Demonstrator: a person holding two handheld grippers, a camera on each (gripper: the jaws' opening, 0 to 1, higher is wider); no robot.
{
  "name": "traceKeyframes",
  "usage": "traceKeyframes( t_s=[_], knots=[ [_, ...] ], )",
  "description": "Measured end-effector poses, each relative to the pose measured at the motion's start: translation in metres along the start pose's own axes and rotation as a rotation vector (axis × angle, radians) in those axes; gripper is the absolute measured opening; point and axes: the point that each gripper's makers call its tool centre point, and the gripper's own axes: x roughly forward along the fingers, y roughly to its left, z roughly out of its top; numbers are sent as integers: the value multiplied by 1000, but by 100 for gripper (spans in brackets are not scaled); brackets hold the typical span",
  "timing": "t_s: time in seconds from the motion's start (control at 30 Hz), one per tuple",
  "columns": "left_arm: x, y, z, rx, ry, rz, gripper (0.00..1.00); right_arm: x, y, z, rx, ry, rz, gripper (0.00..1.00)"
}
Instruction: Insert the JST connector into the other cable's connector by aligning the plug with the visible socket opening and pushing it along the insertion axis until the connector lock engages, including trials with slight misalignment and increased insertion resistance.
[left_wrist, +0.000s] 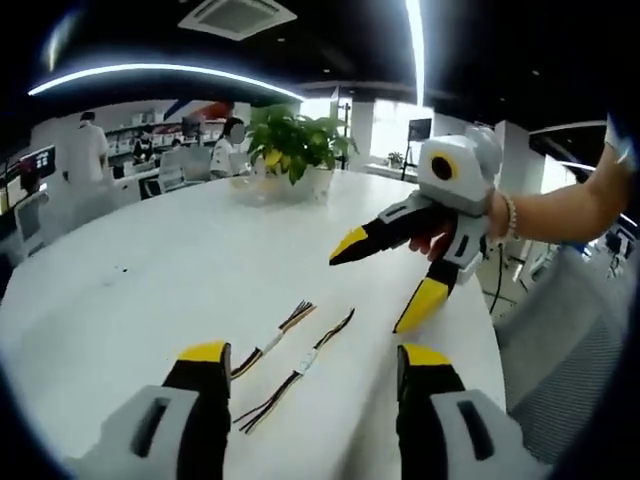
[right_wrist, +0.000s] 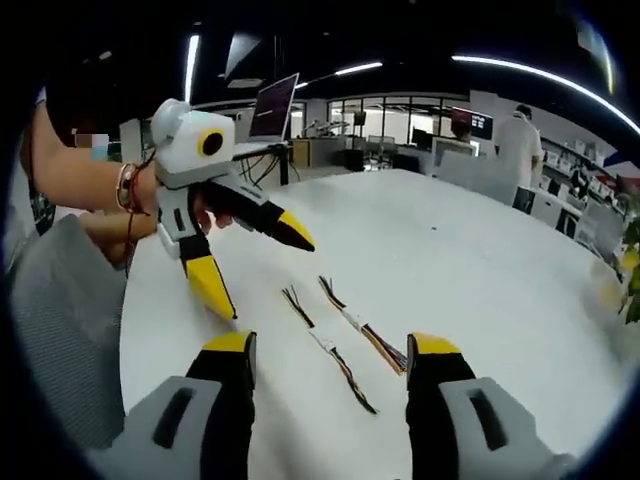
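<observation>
Two cables: both lie loose on the white worktop (left_wrist: 150, 280), side by side and just apart, each a thin bundle of wires with a pale connector partway along; neither is held
Left cable (left_wrist: 272, 342): in the left gripper view it sits between that view's own jaws, nearer the left one
Right cable (left_wrist: 300, 368): just beside the first, running the same diagonal
Left gripper (left_wrist: 312, 365): jaws wide, holding nothing, low over the cables, likely lined up to pick one
Right gripper (left_wrist: 382, 290): jaws spread wide, nothing between them, held in a hand (left_wrist: 455, 235) above the worktop, to the right of the cables
Containers: a white pot (left_wrist: 305, 183) at the far edge holds a leafy green plant (left_wrist: 295, 140)
Progress: plug and socket not yet lifted, so aligning and pushing remain
</observation>
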Motion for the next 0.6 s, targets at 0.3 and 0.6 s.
traceKeyframes(
  t_s=[0.3, 0.6],
  knots=[
    [-27, 2, 11, -57, -60, 54, 80, -33, -9, 12, 44, -77, -103, 65],
    [-67, 5, 23, -60, -121, 134, 83, -68, -11, 14, 55, -98, -190, 73]
  ],
)
